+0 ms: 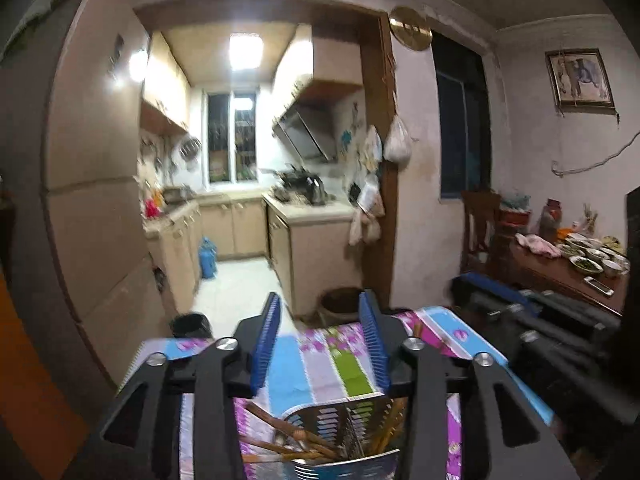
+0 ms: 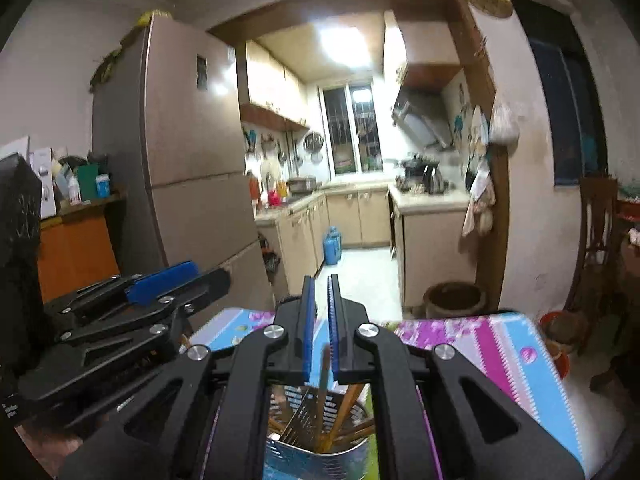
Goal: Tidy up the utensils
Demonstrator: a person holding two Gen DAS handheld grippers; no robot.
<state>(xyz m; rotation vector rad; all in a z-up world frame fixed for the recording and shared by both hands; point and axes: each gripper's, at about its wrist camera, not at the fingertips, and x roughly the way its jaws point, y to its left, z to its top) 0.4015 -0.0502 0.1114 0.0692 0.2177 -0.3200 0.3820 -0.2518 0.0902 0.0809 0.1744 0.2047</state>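
Observation:
A perforated metal utensil holder stands on the table just under both grippers. It holds a slotted steel spatula and several wooden chopsticks. My left gripper hangs over the holder, open, with nothing between its blue pads. My right gripper is shut on a thin pale chopstick, whose lower end reaches down into the holder. The left gripper also shows close at the left of the right wrist view.
A striped, flowered tablecloth covers the table. Beyond its far edge are a clay pot and a black bin on the floor. A fridge stands left, a wooden chair and a side table with bowls right.

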